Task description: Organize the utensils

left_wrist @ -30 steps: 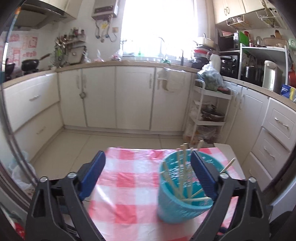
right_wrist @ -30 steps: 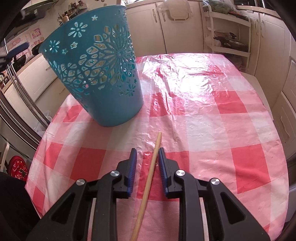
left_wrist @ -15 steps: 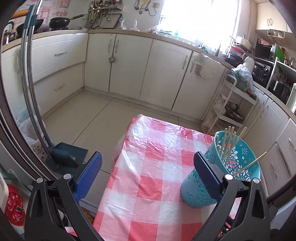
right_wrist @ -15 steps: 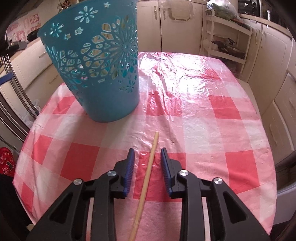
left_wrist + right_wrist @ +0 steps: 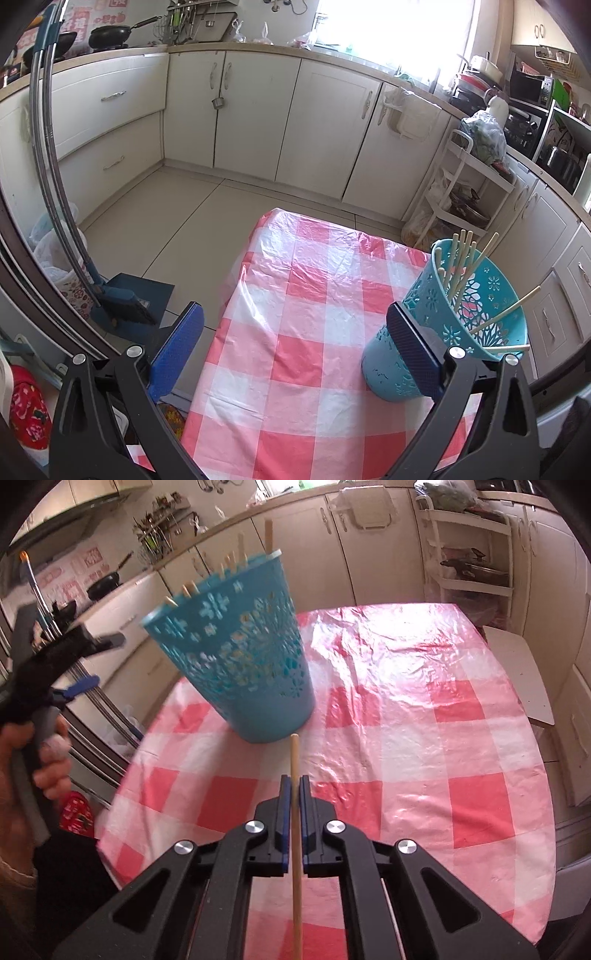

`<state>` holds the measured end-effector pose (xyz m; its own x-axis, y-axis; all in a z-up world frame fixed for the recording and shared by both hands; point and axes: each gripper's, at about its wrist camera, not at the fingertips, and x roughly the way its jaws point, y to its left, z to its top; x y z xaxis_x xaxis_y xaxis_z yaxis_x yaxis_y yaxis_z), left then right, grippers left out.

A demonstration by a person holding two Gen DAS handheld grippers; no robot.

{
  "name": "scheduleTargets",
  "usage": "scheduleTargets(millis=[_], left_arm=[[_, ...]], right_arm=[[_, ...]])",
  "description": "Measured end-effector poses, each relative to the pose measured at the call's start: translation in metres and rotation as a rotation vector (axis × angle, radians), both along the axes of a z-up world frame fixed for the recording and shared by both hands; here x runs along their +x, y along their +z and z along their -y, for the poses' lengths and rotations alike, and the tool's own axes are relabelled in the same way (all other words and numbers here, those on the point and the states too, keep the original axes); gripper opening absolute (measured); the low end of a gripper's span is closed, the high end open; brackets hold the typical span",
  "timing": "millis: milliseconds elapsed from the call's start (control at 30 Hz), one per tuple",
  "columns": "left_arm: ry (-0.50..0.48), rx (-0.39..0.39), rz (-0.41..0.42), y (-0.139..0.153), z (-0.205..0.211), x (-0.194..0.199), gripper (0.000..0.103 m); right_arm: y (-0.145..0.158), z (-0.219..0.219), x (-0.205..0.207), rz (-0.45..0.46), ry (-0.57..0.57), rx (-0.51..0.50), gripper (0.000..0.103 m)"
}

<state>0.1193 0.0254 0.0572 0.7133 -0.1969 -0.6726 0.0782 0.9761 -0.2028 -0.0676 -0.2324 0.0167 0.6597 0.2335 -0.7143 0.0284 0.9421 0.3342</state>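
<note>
A blue cut-out plastic basket (image 5: 243,664) stands on the red-and-white checked tablecloth (image 5: 406,720) with several wooden chopsticks (image 5: 461,258) sticking out of it. My right gripper (image 5: 294,786) is shut on one more wooden chopstick (image 5: 294,753), whose tip points at the basket's base, raised off the cloth. My left gripper (image 5: 293,321) is open and holds nothing; its right finger (image 5: 413,350) is just in front of the basket (image 5: 465,314). In the right wrist view the left gripper (image 5: 48,657) shows at the far left, held by a hand (image 5: 48,760).
A broom and dustpan (image 5: 125,306) stand on the floor left of the table. A white trolley rack (image 5: 461,192) is behind the table against the cabinets. A white stool (image 5: 517,664) sits by the table's right edge. A red bag (image 5: 26,410) lies lower left.
My right gripper closed on the chopstick and lifted it off the cloth. My left gripper swung down and left, so the basket now sits at its right finger.
</note>
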Motion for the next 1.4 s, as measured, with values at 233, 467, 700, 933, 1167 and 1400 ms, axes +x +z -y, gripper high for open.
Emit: scheduleTargets(millis=[233, 467, 700, 933, 1167, 1400], left_arm=[[-0.001, 0.011, -0.012, -0.004, 0.002, -0.001, 0.095], [-0.001, 0.008, -0.014, -0.003, 0.001, -0.001, 0.095], [-0.010, 0.035, 0.003, -0.002, 0.004, -0.002, 0.095], [-0.030, 0.067, 0.026, 0.003, 0.011, -0.004, 0.095], [-0.063, 0.130, 0.043, 0.003, 0.024, -0.011, 0.095], [-0.067, 0.202, 0.082, 0.020, 0.036, -0.042, 0.095]], right_arm=[[0.085, -0.002, 0.001, 0.210, 0.028, 0.171, 0.005], [0.170, -0.013, 0.045, 0.457, -0.010, 0.188, 0.005], [0.174, -0.033, 0.102, 0.597, -0.247, -0.020, 0.005], [0.111, -0.047, 0.124, 0.505, -0.264, -0.129, 0.006], [0.088, -0.047, 0.092, 0.437, -0.177, -0.156, 0.020], [0.105, -0.031, 0.017, 0.407, -0.140, -0.142, 0.070]])
